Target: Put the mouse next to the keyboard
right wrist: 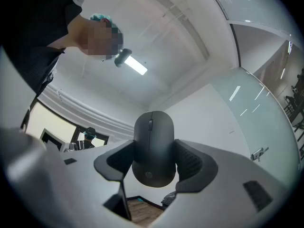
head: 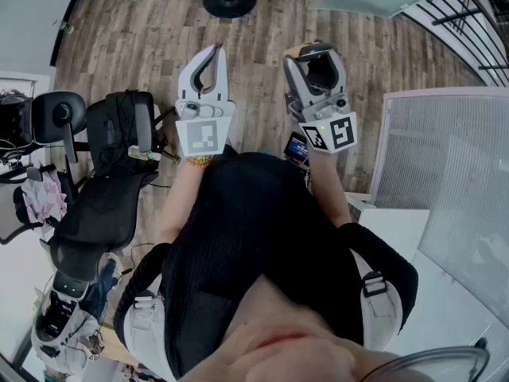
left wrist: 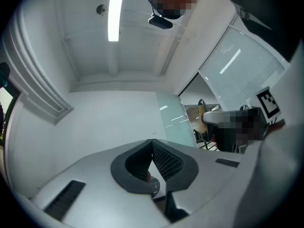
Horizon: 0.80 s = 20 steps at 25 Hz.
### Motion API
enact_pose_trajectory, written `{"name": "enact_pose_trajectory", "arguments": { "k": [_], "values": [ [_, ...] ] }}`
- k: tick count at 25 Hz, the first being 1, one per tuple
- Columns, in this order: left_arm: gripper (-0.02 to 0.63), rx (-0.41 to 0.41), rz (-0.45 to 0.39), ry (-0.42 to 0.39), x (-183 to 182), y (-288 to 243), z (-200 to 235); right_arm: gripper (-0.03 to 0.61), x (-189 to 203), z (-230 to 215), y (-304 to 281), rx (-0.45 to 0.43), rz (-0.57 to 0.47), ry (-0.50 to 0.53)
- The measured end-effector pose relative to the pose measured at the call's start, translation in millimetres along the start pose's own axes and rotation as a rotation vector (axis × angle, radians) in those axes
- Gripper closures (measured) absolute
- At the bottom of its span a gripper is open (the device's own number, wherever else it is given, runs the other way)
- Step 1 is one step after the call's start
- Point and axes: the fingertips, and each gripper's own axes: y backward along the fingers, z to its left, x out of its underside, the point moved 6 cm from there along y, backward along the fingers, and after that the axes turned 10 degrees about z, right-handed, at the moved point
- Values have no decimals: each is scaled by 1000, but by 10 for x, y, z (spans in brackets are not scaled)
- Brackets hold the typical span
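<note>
A black wireless mouse (right wrist: 153, 148) sits between the dark pads of my right gripper (right wrist: 153, 161), which is shut on its sides and tilted up toward the ceiling. In the head view the same gripper (head: 320, 60) is held out above the wooden floor, the mouse (head: 322, 72) dark between its fingers. My left gripper (head: 212, 56) is beside it on the left, also raised. Its ribbed pads (left wrist: 164, 159) meet with nothing between them, so my left gripper (left wrist: 153, 156) is shut and empty. No keyboard shows in any view.
Black office chairs (head: 99, 213) and a black backpack (head: 127, 130) stand on the left. A white desk (head: 445, 301) and a frosted partition (head: 445, 153) are on the right. A round chair base (head: 229, 2) rests on the wooden floor (head: 159, 30) ahead.
</note>
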Motion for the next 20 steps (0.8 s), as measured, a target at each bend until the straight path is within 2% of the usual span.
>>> {"name": "enact_pose_trajectory", "arguments": {
  "k": [6, 11, 14, 20],
  "values": [
    [601, 5, 3, 37, 63, 11, 466, 296, 98, 201, -318, 20, -3, -34],
    [601, 21, -1, 28, 121, -40, 720, 296, 161, 271, -488, 56, 5, -34],
    [601, 28, 19, 52, 183, -170, 780, 296, 180, 190, -590, 68, 12, -33],
    [601, 34, 23, 18, 233, -557, 751, 296, 288, -155, -764, 66, 6, -24]
  ]
}}
